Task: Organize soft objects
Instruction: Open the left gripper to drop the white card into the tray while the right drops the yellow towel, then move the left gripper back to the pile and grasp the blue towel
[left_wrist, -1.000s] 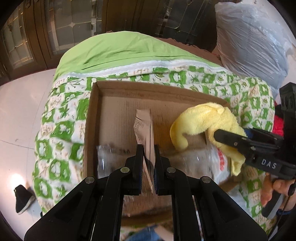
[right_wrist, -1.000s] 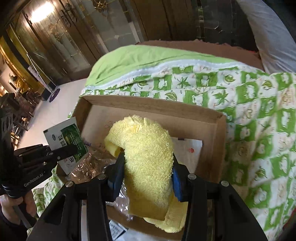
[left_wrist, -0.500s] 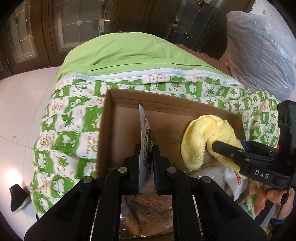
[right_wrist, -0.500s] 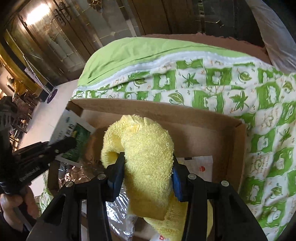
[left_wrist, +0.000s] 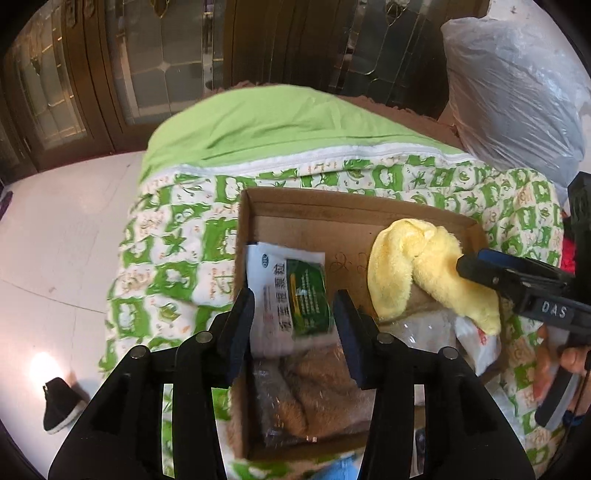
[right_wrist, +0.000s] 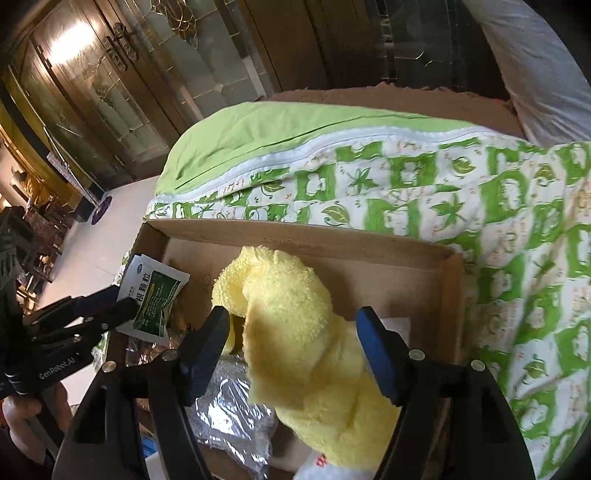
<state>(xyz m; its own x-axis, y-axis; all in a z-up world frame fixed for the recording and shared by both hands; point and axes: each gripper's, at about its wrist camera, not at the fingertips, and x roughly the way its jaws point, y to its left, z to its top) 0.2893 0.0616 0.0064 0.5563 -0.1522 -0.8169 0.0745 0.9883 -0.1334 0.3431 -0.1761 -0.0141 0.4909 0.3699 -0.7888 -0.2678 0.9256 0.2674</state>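
Note:
A shallow cardboard box (left_wrist: 354, 214) (right_wrist: 295, 234) lies on a green-and-white quilt. My left gripper (left_wrist: 293, 325) is open over the box's left side, and a white-and-green sachet (left_wrist: 291, 295) (right_wrist: 153, 299) lies flat between its fingers. My right gripper (right_wrist: 291, 339) is open around a yellow plush towel (right_wrist: 295, 332) (left_wrist: 417, 266), which rests in the box's right part. Bagged brown fleece (left_wrist: 317, 391) lies in the near part of the box.
The quilt (left_wrist: 173, 254) (right_wrist: 480, 206) covers a mound with a plain green sheet (left_wrist: 266, 122) behind. A large grey plastic bag (left_wrist: 517, 92) stands at the back right. White tiled floor (left_wrist: 55, 229) and a black shoe (left_wrist: 59, 402) are on the left. Dark glass doors stand behind.
Both grippers have opened. The left one let go of the sachet, which now lies flat in the box. The right one released the yellow towel, which has slumped into the box.

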